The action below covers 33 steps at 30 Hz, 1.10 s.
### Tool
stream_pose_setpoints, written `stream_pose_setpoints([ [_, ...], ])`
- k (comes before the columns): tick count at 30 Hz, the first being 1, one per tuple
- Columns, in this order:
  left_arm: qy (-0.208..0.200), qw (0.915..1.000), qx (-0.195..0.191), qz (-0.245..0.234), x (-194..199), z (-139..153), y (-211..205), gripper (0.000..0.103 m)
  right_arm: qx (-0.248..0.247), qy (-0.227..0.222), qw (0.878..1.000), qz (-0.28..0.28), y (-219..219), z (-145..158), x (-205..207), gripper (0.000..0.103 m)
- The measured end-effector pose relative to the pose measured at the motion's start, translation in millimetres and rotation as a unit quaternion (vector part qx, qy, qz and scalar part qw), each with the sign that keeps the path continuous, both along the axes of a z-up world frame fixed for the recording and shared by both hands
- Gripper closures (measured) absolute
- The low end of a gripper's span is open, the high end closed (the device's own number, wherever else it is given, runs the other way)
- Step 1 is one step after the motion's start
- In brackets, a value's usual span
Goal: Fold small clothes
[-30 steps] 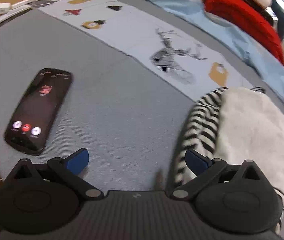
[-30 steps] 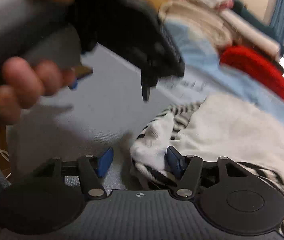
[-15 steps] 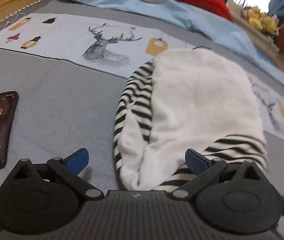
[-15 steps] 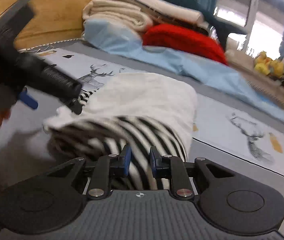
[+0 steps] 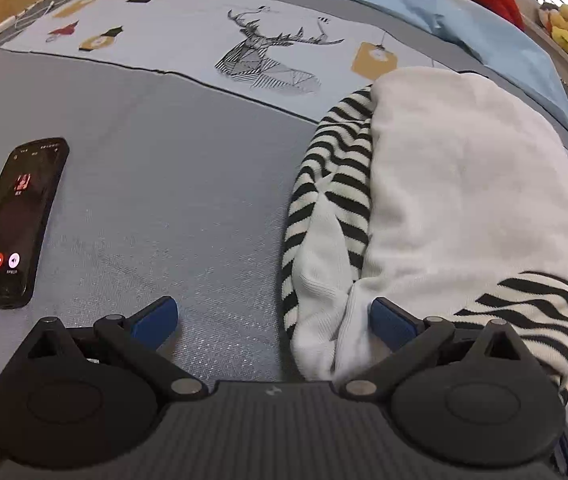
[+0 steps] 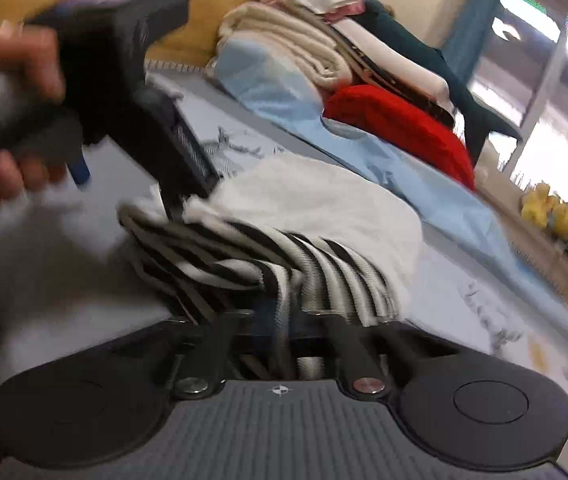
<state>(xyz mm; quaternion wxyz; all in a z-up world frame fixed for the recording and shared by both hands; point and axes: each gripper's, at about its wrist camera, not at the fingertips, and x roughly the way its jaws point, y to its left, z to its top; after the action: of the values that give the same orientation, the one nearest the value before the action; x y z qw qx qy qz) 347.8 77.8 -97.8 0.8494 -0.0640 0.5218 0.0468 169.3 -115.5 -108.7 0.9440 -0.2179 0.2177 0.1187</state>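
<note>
Left wrist: one striped garment [image 5: 436, 200], one phone [image 5: 16, 224].

Left view sharp; right view motion-blurred, window [image 6: 540, 80] glaring.

Showed black claw [image 5: 274, 322] linkages with blue pads [image 5: 155, 318], silver pivot screws, round housings and a ribbed grey body.

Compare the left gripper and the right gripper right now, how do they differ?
The left gripper is open, its fingers spread wide; the right gripper is shut. The left grips nothing, one finger beside the striped garment; the right pinches its striped edge. Both work at that garment.
</note>
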Motion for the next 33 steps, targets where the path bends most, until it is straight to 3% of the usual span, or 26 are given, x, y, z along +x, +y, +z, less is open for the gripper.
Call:
stream_pose_setpoints([
  [2,-0.002,0.9999,0.012,0.006,0.3,-0.6,1.6,0.000,0.003,0.017,0.999,0.029,-5.2,2.7,-4.2,0.100],
  [7,0.002,0.9997,0.008,0.024,1.8,-1.3,7.2,0.000,-0.144,0.019,0.985,0.092,-2.2,-39.1,-14.4,0.100],
  [9,0.002,0.9996,0.006,0.029,0.5,-1.2,9.2,0.000,-0.166,0.020,0.980,0.110,-1.0,-44.2,-15.3,0.100],
  [12,0.001,0.9992,-0.007,0.040,-3.1,2.8,14.8,0.000,-0.129,0.074,0.981,0.125,-5.4,-27.0,-10.7,0.100],
  [14,0.000,0.9983,-0.037,0.045,-11.4,8.4,20.3,0.000,-0.044,0.134,0.981,0.135,-19.0,-2.9,-5.2,0.097],
  [15,0.000,0.9975,-0.056,0.044,-18.1,10.9,23.3,0.000,-0.016,0.139,0.981,0.132,-26.2,8.9,-4.1,0.095],
  [17,-0.001,0.9942,-0.096,0.048,-34.9,12.3,28.3,0.000,0.039,0.132,0.985,0.103,-47.8,37.4,7.7,0.081],
  [21,0.033,0.9786,-0.189,0.075,-50.4,-0.4,28.1,0.000,0.131,0.125,0.983,0.017,-100.7,86.3,64.8,0.076],
  [25,0.034,0.9768,-0.197,0.076,-47.9,-0.9,11.8,0.000,0.111,0.124,0.986,-0.005,-107.7,104.1,152.6,0.076],
  [29,0.048,0.9690,-0.233,0.068,-39.9,-8.5,-1.2,0.000,0.096,0.173,0.980,-0.018,-90.4,80.0,236.8,0.076],
  [31,0.078,0.9621,-0.249,0.078,-34.8,-19.8,-0.3,0.000,0.080,0.211,0.974,-0.022,-81.7,59.0,253.5,0.076],
  [33,0.084,0.9545,-0.268,0.101,-34.3,-25.1,5.8,0.000,0.040,0.209,0.977,-0.005,-77.0,56.7,253.8,0.075],
])
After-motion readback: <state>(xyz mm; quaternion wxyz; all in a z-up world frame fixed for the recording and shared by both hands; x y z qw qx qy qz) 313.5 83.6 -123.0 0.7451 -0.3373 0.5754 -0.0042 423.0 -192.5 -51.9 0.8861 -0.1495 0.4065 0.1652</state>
